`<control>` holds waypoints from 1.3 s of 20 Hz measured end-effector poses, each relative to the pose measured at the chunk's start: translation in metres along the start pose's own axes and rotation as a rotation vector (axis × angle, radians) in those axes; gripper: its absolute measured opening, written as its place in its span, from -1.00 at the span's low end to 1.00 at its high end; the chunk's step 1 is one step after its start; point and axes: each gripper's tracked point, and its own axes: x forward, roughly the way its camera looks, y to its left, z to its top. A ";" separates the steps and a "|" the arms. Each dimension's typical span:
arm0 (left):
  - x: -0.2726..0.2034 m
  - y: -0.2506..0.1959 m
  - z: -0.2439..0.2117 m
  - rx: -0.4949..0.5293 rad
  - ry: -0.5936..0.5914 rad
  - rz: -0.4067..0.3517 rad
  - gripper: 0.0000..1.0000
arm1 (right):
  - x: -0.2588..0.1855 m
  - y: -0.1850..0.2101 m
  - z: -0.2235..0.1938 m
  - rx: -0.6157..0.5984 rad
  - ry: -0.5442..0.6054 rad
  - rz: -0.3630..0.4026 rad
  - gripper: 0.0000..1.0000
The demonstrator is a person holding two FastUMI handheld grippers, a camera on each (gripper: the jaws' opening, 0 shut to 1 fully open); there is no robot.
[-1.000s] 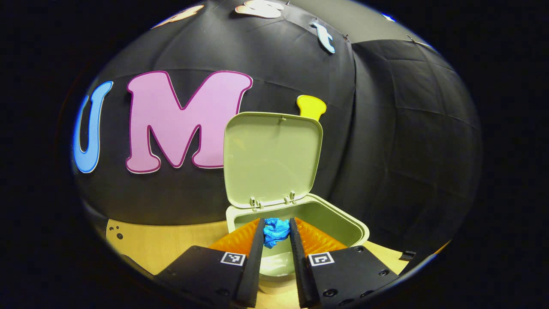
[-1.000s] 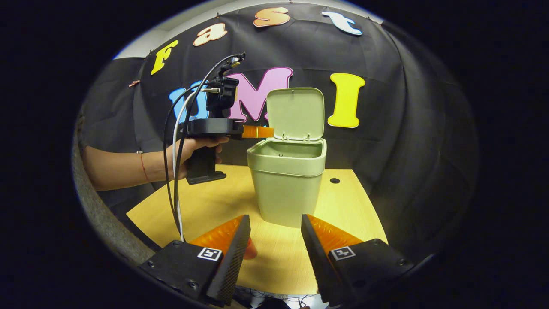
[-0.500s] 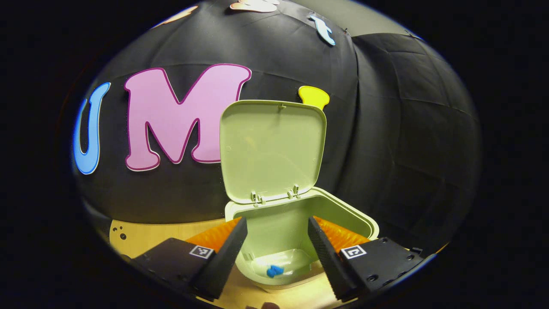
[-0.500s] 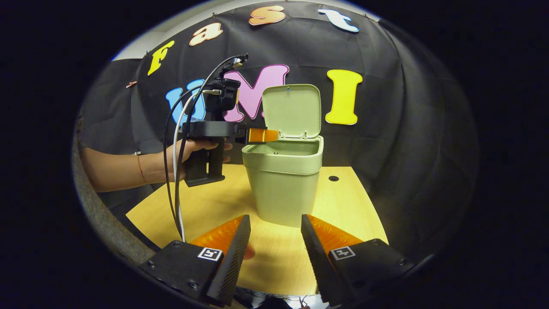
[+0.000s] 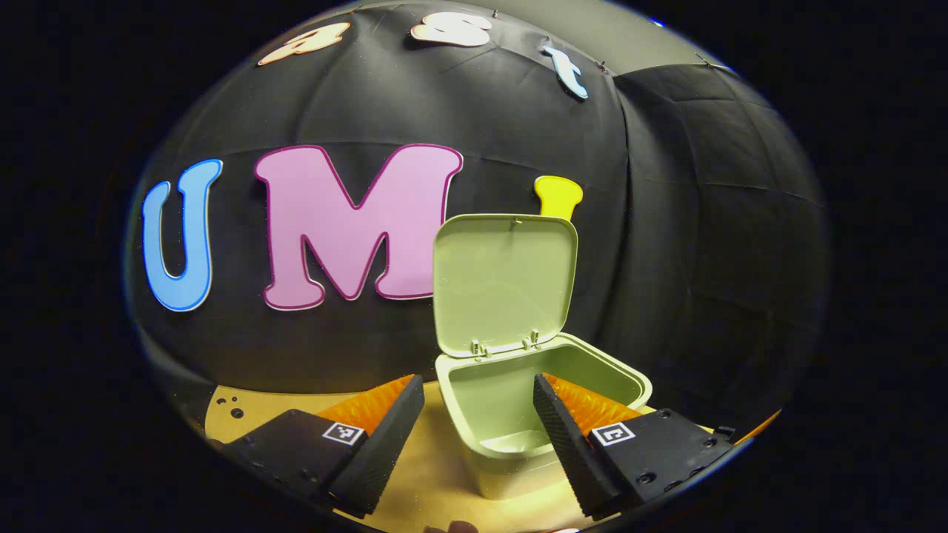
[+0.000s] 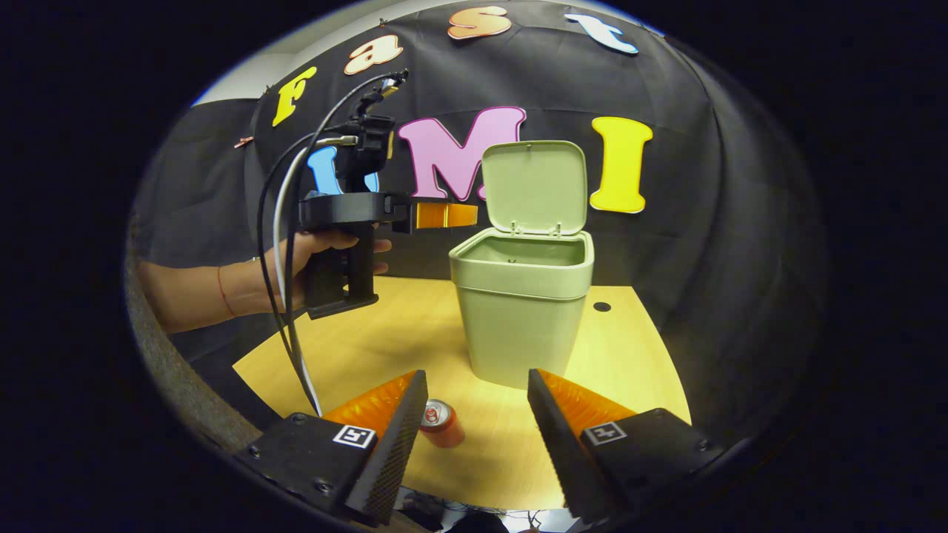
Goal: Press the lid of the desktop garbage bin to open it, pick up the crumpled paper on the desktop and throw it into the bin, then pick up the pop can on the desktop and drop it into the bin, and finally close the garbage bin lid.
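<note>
The left tongs are now open and empty. One second ago they were closed on the blue crumpled paper above the bin; half a second ago they had opened and the paper lay at the bottom of the bin. Now, in the left gripper view, they have drawn back and a little to the left, so that the bin stands more to the right, with one of their fingers in front of its mouth. From here the floor of the bin is hardly seen, and I cannot see the paper, but I judge that it is inside. So the paper step looks finished.

In the right gripper view the hand holds the left tongs high on the left side, just beside the upper rim of the bin and apart from it. The lid stands upright at the far side, fully open.

The right tongs are also open and hold nothing. They hang low over the near part of the worktop. The pop can lies on its side on the worktop, near the left finger of these tongs and in front of the bin. It came more into view than before, so I think the can is the next thing to take, and closing the lid is left for the end.
</note>
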 end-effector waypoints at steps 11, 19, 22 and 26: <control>-0.137 0.067 0.000 -0.045 -0.062 0.211 0.92 | 0.033 0.039 -0.038 -0.124 0.120 0.117 0.92; -0.213 0.099 -0.036 -0.048 -0.020 0.378 0.92 | 0.064 0.050 -0.075 -0.137 0.222 0.154 0.92; -0.231 0.105 -0.047 -0.044 0.006 0.410 0.92 | 0.076 0.049 -0.090 -0.143 0.264 0.165 0.92; -0.247 0.107 -0.058 -0.058 0.025 0.428 0.92 | 0.093 0.052 -0.112 -0.155 0.323 0.180 0.93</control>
